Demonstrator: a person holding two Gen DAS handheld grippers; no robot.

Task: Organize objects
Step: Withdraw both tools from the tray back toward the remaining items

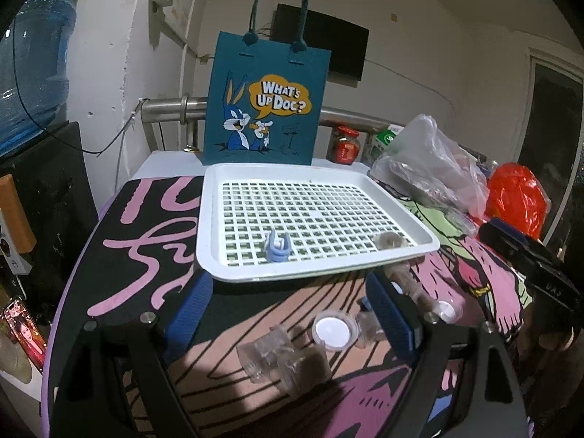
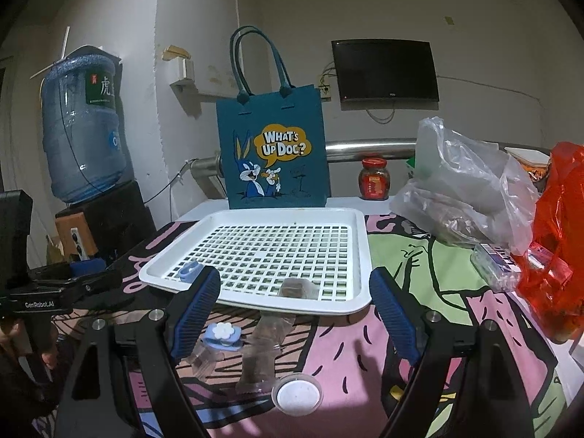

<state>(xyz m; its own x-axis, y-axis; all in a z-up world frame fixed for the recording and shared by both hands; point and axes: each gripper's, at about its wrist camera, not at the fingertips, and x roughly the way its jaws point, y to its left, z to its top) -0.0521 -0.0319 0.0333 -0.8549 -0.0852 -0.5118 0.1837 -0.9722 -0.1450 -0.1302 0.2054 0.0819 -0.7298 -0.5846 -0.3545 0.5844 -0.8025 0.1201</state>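
A: Left wrist view: both grippers, left (image 1: 288, 310) and right (image 2: 295, 310), gape empty?
B: Yes. Clips (image 1: 281, 357) lie near the tabletop's front edge, before the tray (image 1: 255, 270), awaiting sorting.

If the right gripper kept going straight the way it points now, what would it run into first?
Probably the clear hair clip lying on the mat between the open right gripper fingers, just short of the white tray; depth is hard to judge through the fisheye.
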